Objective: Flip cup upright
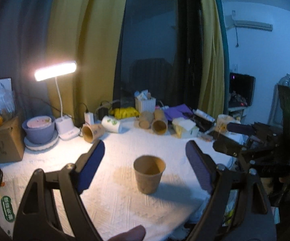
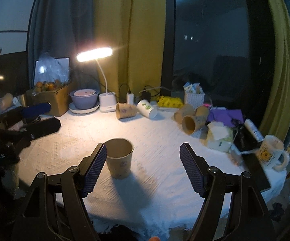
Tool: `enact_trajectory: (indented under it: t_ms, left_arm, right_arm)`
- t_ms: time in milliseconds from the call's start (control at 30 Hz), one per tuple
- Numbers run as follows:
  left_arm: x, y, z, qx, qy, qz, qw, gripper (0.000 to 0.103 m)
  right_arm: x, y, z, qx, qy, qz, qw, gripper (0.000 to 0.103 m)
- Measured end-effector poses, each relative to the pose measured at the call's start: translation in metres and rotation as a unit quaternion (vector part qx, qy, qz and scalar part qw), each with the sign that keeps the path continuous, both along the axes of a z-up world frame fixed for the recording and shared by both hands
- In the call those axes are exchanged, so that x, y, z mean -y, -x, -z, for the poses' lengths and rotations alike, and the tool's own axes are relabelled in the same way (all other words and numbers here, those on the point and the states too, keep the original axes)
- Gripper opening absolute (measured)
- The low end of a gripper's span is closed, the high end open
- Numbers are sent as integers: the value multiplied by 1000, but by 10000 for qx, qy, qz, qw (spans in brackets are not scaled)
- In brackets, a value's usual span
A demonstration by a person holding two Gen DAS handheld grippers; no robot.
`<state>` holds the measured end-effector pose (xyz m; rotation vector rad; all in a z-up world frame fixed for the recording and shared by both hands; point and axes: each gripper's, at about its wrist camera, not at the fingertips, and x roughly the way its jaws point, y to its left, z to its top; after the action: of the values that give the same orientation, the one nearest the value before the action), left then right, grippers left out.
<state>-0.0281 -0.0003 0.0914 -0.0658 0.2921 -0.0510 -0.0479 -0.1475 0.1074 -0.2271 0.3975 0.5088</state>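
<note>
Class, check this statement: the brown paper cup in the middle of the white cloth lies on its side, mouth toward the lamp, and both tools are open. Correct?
Not quite. The brown paper cup stands upright, mouth up, as the left wrist view shows. Both the left tool and right tool are open.

We see a tan cup with faint prints, blue ribbed pads, white textured cloth, yellow curtain.
</note>
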Motion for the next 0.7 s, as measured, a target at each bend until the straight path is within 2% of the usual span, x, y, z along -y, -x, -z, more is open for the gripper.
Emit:
enact_trajectory:
  t_ms: [233,367,700]
  left_arm:
    - [2,14,-18,271,7,38,9996,84]
    - [5,23,-23,432,-96,-33,9990,84]
    - [1,19,-15,298,-11,-143,9995,84]
  right_arm:
    - [8,15,-24,392,-117,166,9990,78]
    - [13,19,-29,464,-184,236,9985,78]
    - [12,17,-28,436,-204,282,9984,78]
